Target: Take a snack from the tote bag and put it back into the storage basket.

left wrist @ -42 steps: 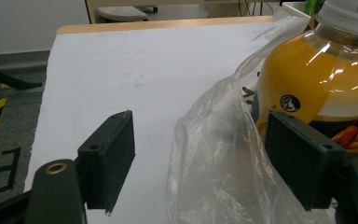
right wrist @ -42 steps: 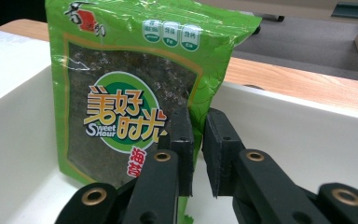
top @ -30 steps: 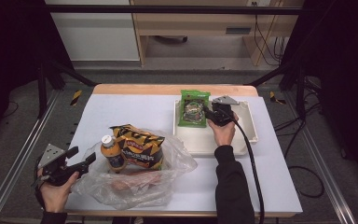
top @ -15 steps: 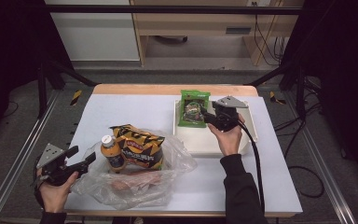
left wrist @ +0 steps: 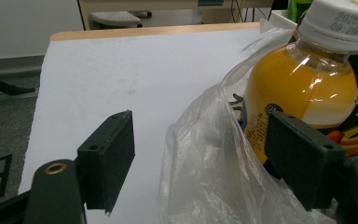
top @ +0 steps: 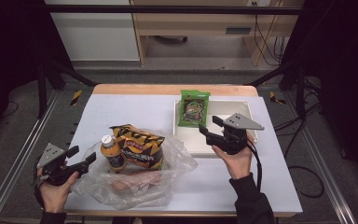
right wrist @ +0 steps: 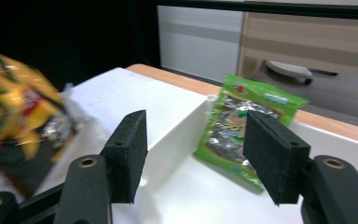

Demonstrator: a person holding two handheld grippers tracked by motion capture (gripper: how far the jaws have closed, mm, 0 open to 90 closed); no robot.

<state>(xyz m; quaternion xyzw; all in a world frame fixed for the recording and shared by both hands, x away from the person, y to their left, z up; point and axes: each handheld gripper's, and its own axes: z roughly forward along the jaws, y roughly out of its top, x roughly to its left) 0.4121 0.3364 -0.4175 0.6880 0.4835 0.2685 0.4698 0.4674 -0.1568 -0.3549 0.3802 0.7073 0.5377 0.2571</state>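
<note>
A green snack packet point(top: 194, 108) point(right wrist: 244, 126) lies in the white tray point(top: 228, 109), propped against its far left wall. My right gripper point(top: 210, 127) point(right wrist: 200, 149) hovers over the tray's near part, short of the packet. Its jaws have just been opening and nothing is between them. At the table's front left my left gripper point(top: 83, 155) point(left wrist: 200, 154) stands open. A fold of the clear plastic bag point(top: 135, 186) point(left wrist: 205, 163) lies between its pads without being pressed. Inside the bag stand an orange juice bottle point(top: 111, 153) point(left wrist: 303, 88) and a yellow-and-black snack bag point(top: 140, 144) point(right wrist: 14, 102).
A pinkish packaged item point(top: 135, 183) lies low in the plastic bag. The white tabletop point(top: 130, 109) has a wooden strip along its far edge point(top: 168, 88). Metal rails point(top: 23, 154) run along both sides, and dark frame posts stand at the far corners.
The right gripper has drawn back from the green packet toward the person and risen, its jaws wider apart. The packet stays in the tray. The left gripper has not moved.
</note>
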